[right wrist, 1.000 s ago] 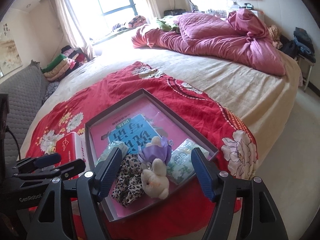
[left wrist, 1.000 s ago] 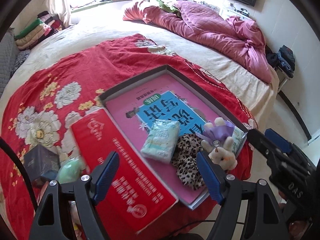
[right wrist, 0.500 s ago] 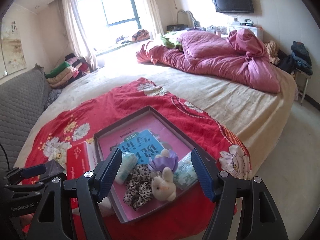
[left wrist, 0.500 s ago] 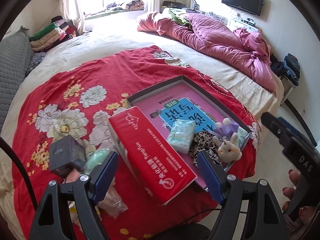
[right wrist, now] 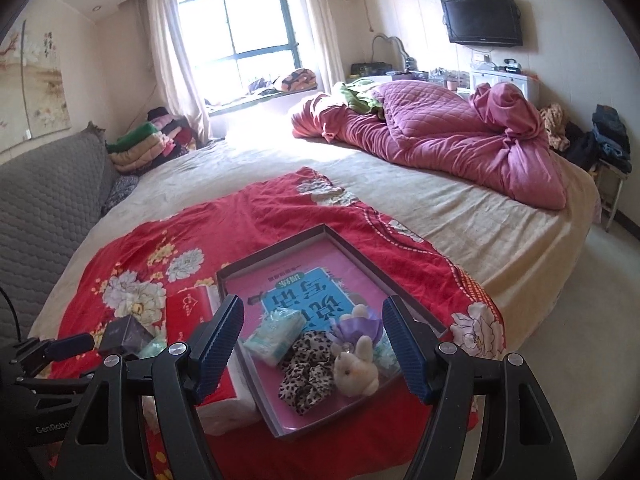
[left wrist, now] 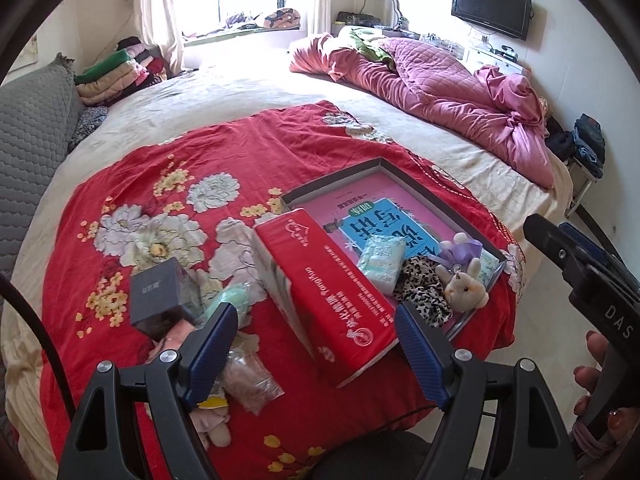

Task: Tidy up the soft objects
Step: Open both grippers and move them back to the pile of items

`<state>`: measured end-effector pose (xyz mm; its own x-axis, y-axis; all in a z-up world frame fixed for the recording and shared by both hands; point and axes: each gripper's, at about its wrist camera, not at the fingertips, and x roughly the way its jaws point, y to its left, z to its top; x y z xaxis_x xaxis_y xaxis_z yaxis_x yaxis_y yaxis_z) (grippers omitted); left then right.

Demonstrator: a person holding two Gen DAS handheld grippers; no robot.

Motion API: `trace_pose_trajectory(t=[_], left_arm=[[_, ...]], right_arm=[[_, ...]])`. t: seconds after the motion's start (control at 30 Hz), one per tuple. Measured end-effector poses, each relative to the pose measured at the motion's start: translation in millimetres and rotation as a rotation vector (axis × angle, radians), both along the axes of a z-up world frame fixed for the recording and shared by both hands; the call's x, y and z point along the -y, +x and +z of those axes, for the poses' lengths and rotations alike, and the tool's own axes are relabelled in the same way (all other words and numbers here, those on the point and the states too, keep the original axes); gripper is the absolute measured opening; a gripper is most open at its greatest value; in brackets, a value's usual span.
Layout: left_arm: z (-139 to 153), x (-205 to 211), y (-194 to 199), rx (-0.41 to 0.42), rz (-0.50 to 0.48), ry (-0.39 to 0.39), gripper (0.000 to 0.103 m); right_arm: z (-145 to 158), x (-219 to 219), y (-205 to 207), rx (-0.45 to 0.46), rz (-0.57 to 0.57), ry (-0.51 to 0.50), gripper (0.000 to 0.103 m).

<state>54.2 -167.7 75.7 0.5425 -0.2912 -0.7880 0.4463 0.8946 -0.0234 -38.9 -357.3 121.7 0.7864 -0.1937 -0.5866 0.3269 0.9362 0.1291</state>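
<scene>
You hold both the left gripper (left wrist: 316,348) and right gripper (right wrist: 314,346) spread and empty, the tray (right wrist: 404,286) of soft things lying beyond the jaws, apparently sorted.

Fluffy plush rabbit (left wrist: 464,290) (glossy red pack (left wrist: 332,300) beside).

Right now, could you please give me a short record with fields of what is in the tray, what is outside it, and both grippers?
tray: on red floral cloth
in tray: plush rabbit, leopard scrunchie, tissue pack
beside tray: red tissue package, dark box
left gripper: open, empty
right gripper: open, empty
</scene>
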Motion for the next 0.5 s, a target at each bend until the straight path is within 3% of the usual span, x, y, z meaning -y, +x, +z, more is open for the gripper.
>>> trace_pose_trajectory(t=[0.5], left_arm=[[8,-37,-12,-0.002,0.053,-0.013,0.080]], right_arm=[[10,-47,-2,-0.018,0.075,-0.035,0.073]])
